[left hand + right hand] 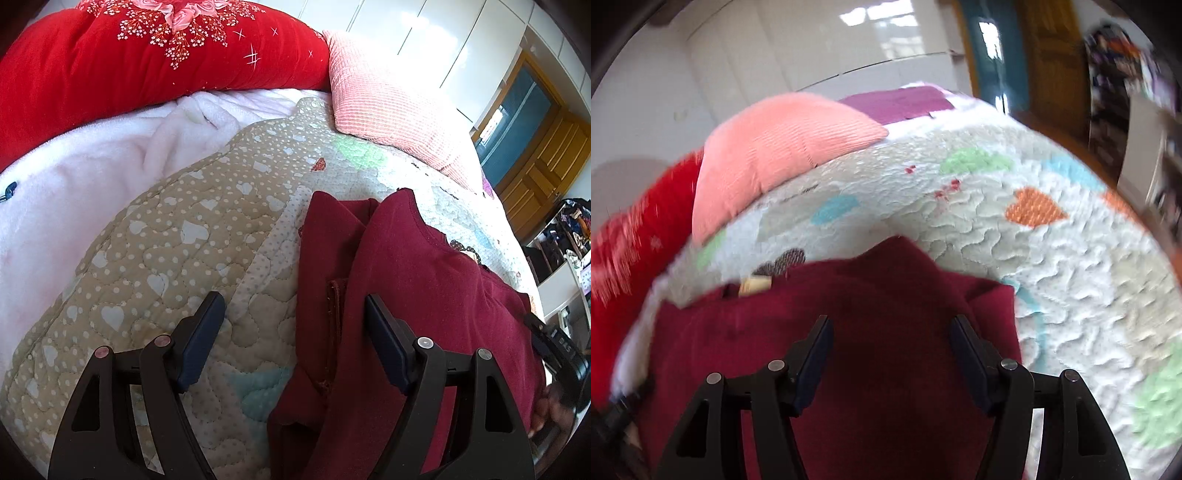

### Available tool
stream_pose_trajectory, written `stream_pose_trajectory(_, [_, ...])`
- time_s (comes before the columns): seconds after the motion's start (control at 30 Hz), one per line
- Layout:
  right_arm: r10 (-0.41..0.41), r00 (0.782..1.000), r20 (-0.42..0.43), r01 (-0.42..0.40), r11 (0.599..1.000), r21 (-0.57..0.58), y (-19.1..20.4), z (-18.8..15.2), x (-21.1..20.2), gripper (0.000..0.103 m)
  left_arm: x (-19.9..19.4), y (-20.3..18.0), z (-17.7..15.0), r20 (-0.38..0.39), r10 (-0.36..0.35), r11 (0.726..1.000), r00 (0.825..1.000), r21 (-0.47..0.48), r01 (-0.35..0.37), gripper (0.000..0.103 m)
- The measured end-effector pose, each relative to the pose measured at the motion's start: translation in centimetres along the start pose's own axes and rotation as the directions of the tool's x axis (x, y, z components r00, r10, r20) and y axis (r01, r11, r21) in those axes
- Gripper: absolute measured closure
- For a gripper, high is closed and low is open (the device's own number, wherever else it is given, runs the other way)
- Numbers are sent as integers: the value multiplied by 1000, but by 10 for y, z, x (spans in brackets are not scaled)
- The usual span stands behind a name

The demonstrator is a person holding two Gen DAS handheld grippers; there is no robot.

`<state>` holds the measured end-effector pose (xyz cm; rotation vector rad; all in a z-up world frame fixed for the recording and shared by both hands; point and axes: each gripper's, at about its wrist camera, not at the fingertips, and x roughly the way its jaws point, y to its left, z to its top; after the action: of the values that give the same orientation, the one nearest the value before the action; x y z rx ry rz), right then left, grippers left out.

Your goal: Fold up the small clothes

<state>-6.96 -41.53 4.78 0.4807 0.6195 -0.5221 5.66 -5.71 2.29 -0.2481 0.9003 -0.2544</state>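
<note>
A dark red garment lies partly folded on the quilted bedspread, with a folded flap on its left side. My left gripper is open above the garment's left edge, one finger over the quilt, the other over the cloth. In the right wrist view the same garment fills the lower middle. My right gripper is open and empty just above it. The right gripper's body shows at the left wrist view's right edge.
A red flowered pillow and a pink ribbed pillow lie at the head of the bed. A white fleece blanket lies at left. A wooden door and cluttered shelves stand beyond the bed's right side.
</note>
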Motion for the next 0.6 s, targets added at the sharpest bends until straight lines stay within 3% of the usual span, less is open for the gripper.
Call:
stream_pose_trajectory(0.1, [-25, 1000, -11, 24, 998, -57, 8, 5, 14, 36, 0, 0, 0, 1, 0, 1000, 1000, 0, 0, 25])
stream_pose_trajectory(0.17, [-23, 999, -30, 20, 995, -99, 15, 5, 21, 21, 0, 0, 0, 0, 0, 1000, 1000, 0, 0, 25])
stream_pose_trajectory(0.23, [-8, 999, -42, 2, 991, -130, 21, 5, 24, 14, 0, 0, 0, 0, -1, 1000, 1000, 0, 1, 25])
stream_pose_trajectory(0.4, [-12, 999, -37, 7, 991, -130, 21, 3, 19, 15, 1, 1, 0, -2, -7, 1000, 1000, -4, 7, 25])
stream_pose_trajectory(0.47, [-30, 999, -22, 27, 990, -141, 26, 3, 7, 16, 1, 2, 1, -4, -16, 1000, 1000, -11, 16, 25])
stream_pose_trajectory(0.57, [6, 1000, 5, -5, 989, -145, 31, -2, -20, 16, -3, 3, 2, -26, -23, 1000, 999, -12, 23, 25])
stream_pose_trajectory(0.6, [-30, 1000, 9, 31, 988, -148, 30, -4, -27, 16, -5, 3, 2, -33, -23, 1000, 999, -10, 23, 25])
